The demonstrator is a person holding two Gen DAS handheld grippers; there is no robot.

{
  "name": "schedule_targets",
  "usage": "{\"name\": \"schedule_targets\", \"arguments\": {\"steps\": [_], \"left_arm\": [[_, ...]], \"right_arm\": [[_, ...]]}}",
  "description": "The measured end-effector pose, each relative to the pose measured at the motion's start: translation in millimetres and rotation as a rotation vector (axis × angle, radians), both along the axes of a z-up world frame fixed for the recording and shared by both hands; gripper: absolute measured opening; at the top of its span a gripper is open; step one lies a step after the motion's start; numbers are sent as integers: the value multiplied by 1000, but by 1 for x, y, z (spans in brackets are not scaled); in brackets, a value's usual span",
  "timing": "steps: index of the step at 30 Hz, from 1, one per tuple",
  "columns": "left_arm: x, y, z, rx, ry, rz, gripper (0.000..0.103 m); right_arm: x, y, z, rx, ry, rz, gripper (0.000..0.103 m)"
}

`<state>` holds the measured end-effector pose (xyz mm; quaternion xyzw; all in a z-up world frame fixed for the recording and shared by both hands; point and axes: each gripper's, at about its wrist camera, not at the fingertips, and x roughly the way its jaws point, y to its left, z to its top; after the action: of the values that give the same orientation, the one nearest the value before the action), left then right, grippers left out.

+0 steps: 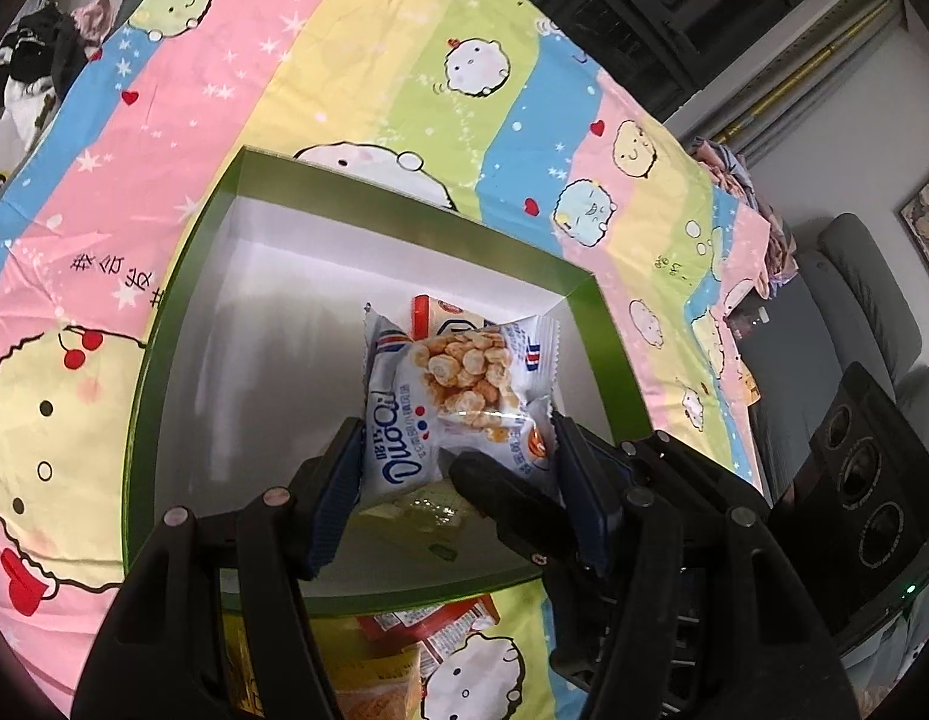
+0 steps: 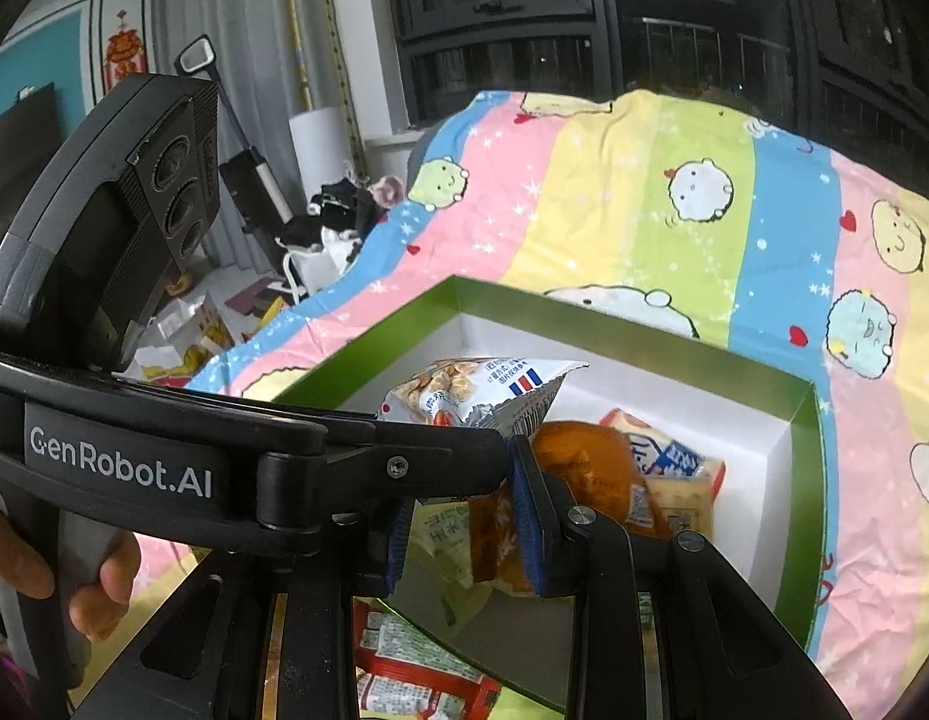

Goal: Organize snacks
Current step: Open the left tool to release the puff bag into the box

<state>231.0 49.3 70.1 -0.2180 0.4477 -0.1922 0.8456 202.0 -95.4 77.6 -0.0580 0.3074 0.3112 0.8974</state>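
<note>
Both cameras ride on the grippers, looking forward and down along the fingers, close above the green box (image 1: 608, 354) on the cartoon bedsheet (image 1: 356, 60). The left wrist view faces its far right corner; the right wrist view looks from beside it — both share the box (image 2: 800, 480), the sheet (image 2: 644, 180) and the biscuit packet (image 1: 446, 384) (image 2: 464, 390).

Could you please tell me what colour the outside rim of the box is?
The box rim is green, the inside white; clearest in the left wrist view.
</note>
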Motion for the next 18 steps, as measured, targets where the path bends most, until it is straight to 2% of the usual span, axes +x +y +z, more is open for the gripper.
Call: {"name": "schedule_targets", "arguments": {"steps": [12,15,18], "left_arm": [[7,-2,-9,6,43,13,62],[8,0,-9,1,51,18,67],[5,5,-5,-10,38,37,82]], "right_arm": [[5,1,-7,-18,47,-17,32],[4,2,-6,-26,49,-20,32],[1,0,-2,-12,46,-22,33]]}}
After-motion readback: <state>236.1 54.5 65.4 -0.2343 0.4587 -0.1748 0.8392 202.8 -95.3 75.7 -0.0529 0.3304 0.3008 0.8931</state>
